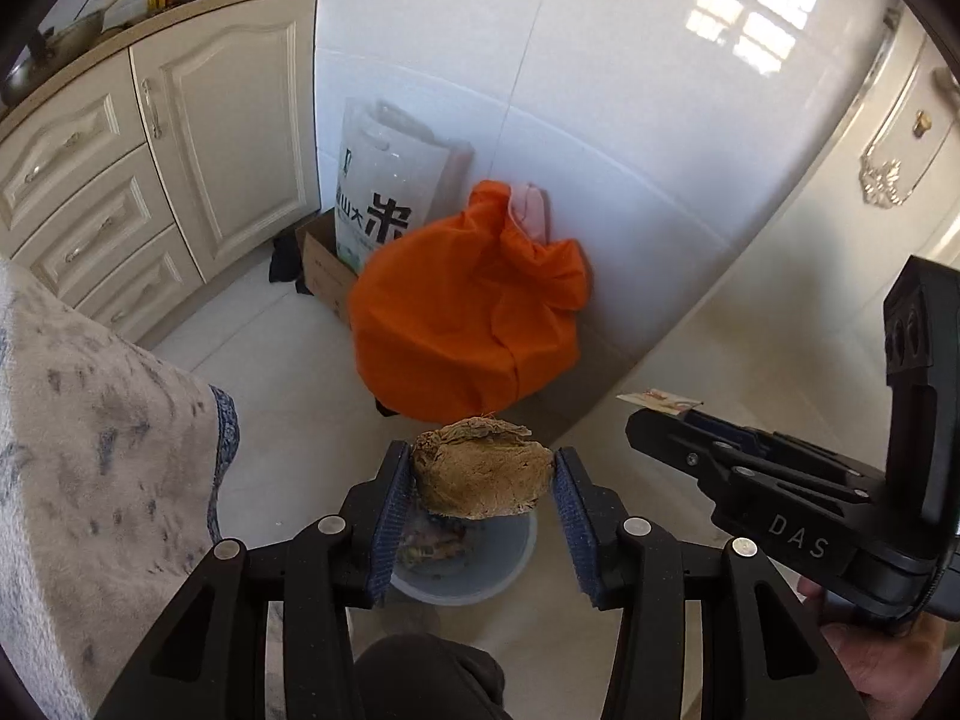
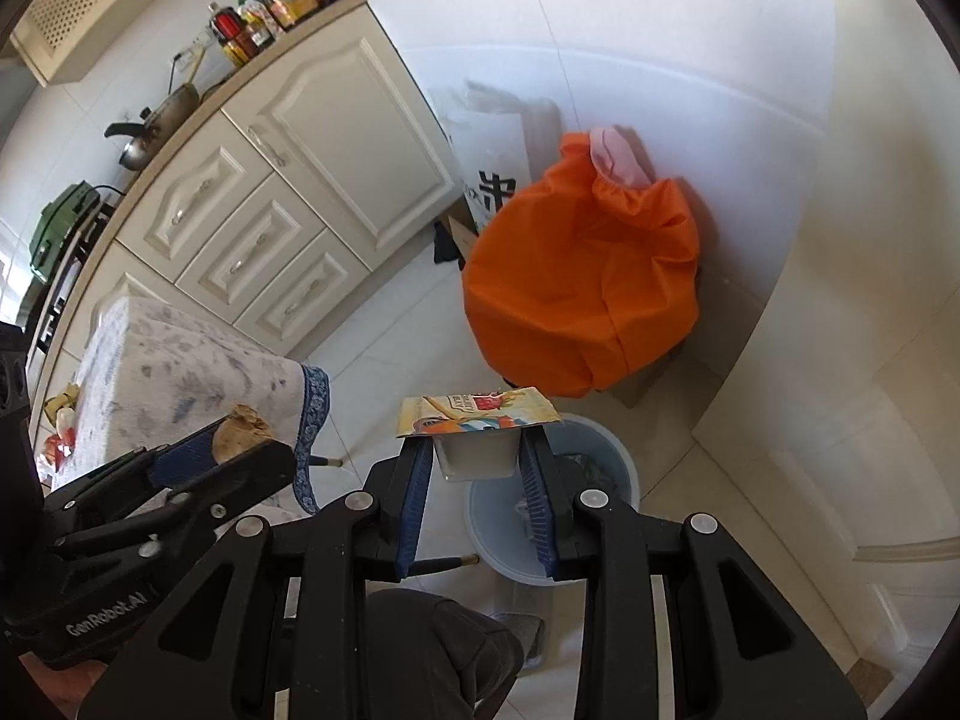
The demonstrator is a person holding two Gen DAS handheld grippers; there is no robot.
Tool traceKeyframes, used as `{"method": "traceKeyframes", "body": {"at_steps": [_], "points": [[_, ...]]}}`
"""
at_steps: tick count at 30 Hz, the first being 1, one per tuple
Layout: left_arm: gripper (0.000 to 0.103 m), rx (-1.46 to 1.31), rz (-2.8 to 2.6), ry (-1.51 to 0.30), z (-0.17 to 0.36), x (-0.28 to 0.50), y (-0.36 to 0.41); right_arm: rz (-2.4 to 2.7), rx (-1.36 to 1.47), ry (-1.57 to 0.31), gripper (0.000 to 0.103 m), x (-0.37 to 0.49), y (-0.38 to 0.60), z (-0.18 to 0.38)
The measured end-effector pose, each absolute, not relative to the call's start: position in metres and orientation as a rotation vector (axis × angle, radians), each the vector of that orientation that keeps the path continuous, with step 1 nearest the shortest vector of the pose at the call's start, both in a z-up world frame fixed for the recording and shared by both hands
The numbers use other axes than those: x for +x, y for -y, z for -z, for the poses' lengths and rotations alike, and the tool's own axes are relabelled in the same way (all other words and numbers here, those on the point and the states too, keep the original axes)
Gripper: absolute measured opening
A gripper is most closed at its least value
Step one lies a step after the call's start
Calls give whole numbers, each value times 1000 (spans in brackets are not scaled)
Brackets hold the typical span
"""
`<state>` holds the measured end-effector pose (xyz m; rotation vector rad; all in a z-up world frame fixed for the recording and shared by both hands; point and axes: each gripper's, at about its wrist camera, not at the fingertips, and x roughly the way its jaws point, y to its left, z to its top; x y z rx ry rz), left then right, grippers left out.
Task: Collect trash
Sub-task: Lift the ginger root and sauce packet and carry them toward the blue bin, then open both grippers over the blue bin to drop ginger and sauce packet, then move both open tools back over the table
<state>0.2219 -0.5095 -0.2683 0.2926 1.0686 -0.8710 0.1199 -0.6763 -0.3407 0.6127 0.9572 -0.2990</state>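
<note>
My left gripper point(image 1: 483, 471) is shut on a brown crumpled lump of trash point(image 1: 480, 471) and holds it in the air above a grey-blue bin point(image 1: 480, 570) on the floor, which has some scraps in it. My right gripper point(image 2: 477, 456) is shut on a small white plastic cup with a printed foil lid point(image 2: 477, 420), held just left of the same bin point(image 2: 612, 468). The right gripper also shows at the right of the left wrist view point(image 1: 660, 420). The left gripper with its lump point(image 2: 240, 429) shows at the left of the right wrist view.
A table with a grey-patterned cloth point(image 1: 90, 420) stands at the left, with small items on it point(image 2: 60, 420). A big orange bag point(image 1: 462, 312), a rice sack point(image 1: 384, 192) and a cardboard box point(image 1: 324, 264) stand by the white wall. Cream cabinets point(image 1: 180, 150) stand at the far left.
</note>
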Motion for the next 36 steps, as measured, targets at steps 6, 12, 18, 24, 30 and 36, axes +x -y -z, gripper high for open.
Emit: {"method": "traceKeyframes", "body": {"at_steps": [6,12,18,24,30,36], "points": [[83,340,844,-1045,266,216,516,308,626,-985,36,122,681,354],[95,367,810,-971,250,197,505,340,652,-953,87,109,682,342],[102,337,783,-867,218,171,468,391,634,-918,103,98,674,315],[102,250,741,-785,182,149,407,352,591,-863,103,98,646,276],[102,172,684,-702,143,125,326,270,528,-798,103,110,599,229],[102,85,610,-646,117,102,246,174,461,-743,103,129,544,189]]}}
